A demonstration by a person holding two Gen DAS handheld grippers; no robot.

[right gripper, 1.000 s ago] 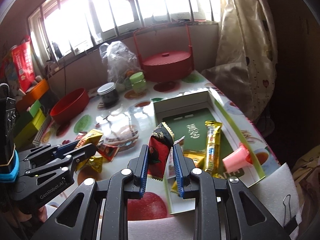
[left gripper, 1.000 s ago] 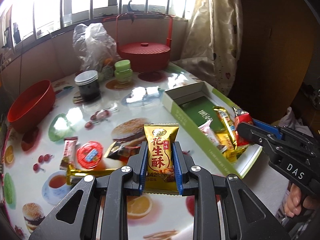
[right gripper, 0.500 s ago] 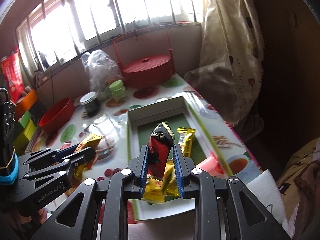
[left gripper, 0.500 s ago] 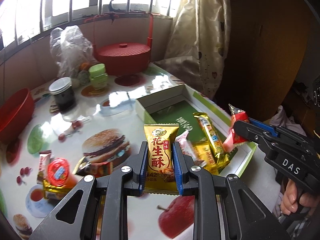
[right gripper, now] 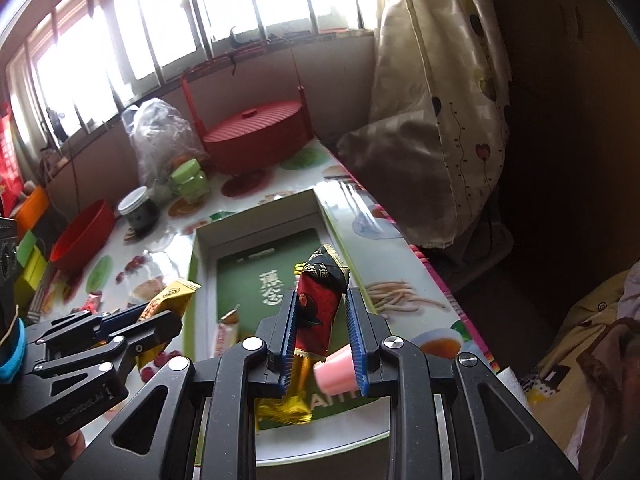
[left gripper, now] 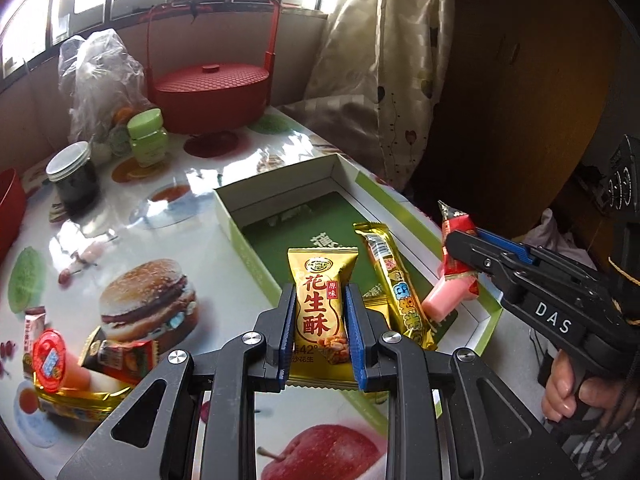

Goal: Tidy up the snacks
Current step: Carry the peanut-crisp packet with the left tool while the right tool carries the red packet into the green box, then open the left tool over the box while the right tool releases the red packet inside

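Both carried across the bench to the box [left gripper: 280, 188] since a second ago; left tongs [left gripper: 322, 324] clamped on gold packet [left gripper: 322, 300] over its near edge; right tongs [right gripper: 322, 332] clamped on red candy [right gripper: 318, 304] above the interior; release probably next.

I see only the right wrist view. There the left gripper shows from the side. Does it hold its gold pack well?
Observer: Yes. In the left wrist view both pads of the left gripper press the sides of the gold pack, which stands upright.
Operator: Which snacks lie on the table, outside the box?
Observer: At least four, clustered: a red-lidded cup, a brown-red packet, a gold wrapper, a small pack.
Operator: What gold thing in the box hides behind the right gripper and its red candy?
Observer: A long gold bar, beside the pink cup.
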